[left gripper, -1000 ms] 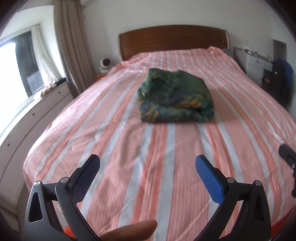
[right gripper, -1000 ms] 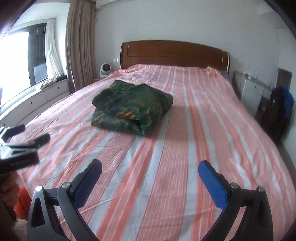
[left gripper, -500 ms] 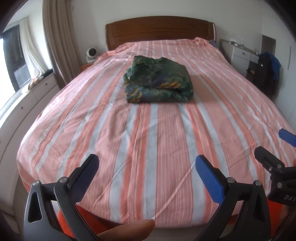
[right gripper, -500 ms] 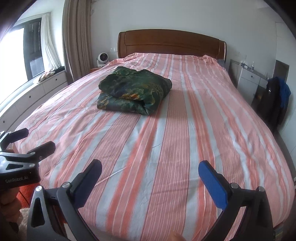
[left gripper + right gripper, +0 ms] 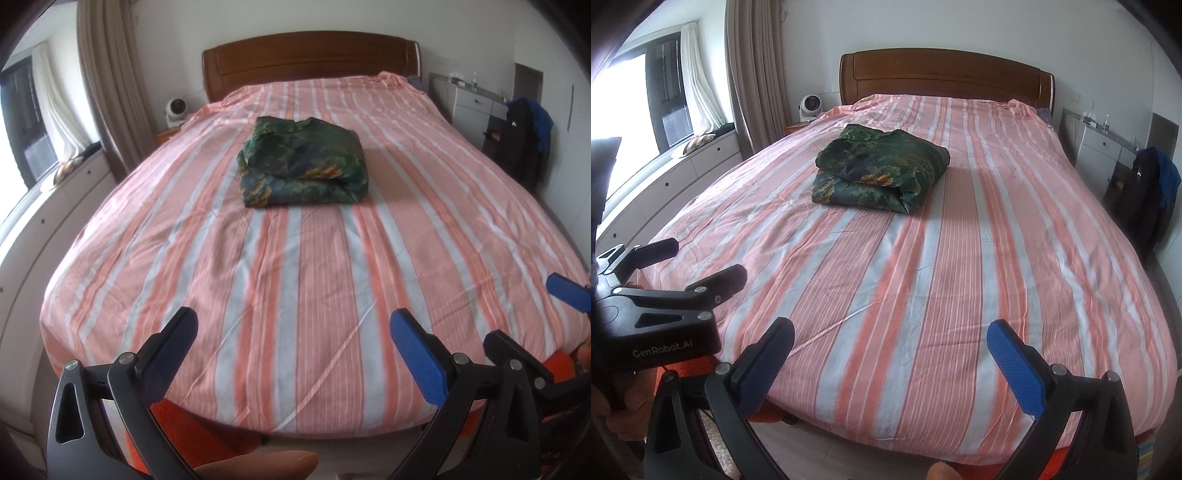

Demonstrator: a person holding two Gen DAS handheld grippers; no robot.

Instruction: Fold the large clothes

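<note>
A dark green patterned garment (image 5: 303,164) lies folded in a thick bundle on the middle of the bed; it also shows in the right wrist view (image 5: 881,173). My left gripper (image 5: 295,339) is open and empty, held beyond the foot of the bed, far from the bundle. My right gripper (image 5: 892,345) is open and empty too, also off the foot of the bed. The left gripper's body (image 5: 665,291) shows at the left of the right wrist view, and a right fingertip (image 5: 567,293) shows at the right edge of the left wrist view.
The bed (image 5: 303,280) has a pink, orange and white striped sheet and a wooden headboard (image 5: 310,59). A small fan (image 5: 175,110) stands at its left. A window bench (image 5: 683,166) runs along the left. A white dresser (image 5: 476,105) and dark clothes (image 5: 524,144) stand at the right.
Both grippers have pulled back from over the bed to beyond its foot edge. The folded garment has not moved. Both grippers stayed open.
</note>
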